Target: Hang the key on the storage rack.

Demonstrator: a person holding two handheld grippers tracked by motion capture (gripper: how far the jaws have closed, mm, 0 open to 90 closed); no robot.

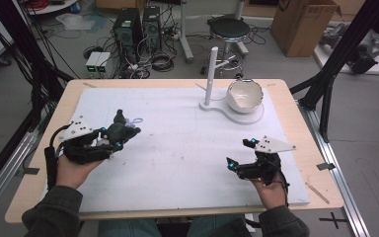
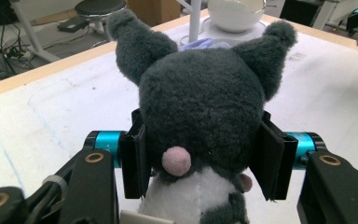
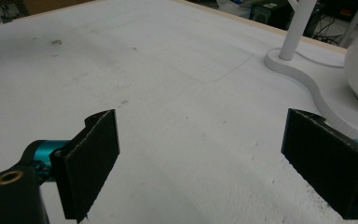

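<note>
At table's left, left claw (image 2: 200, 154) clamps plush toy (image 2: 205, 107).

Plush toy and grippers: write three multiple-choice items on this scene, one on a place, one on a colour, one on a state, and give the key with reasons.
1. Where on the table does the white bowl stand?
A. far right part
B. near left corner
C. near middle edge

2. What colour is the plush toy on its head and ears?
A. bright yellow
B. dark grey
C. red

3. How do the right gripper jaws stand?
A. shut on the bowl
B. shut on the toy
C. open, nothing between them

Key: 1 A, the high view shows the bowl on its white stand at the far right. 2 B, the left gripper view shows dark grey fur, held by the left gripper. 3 C, the right gripper view shows wide jaws over bare table.
</note>
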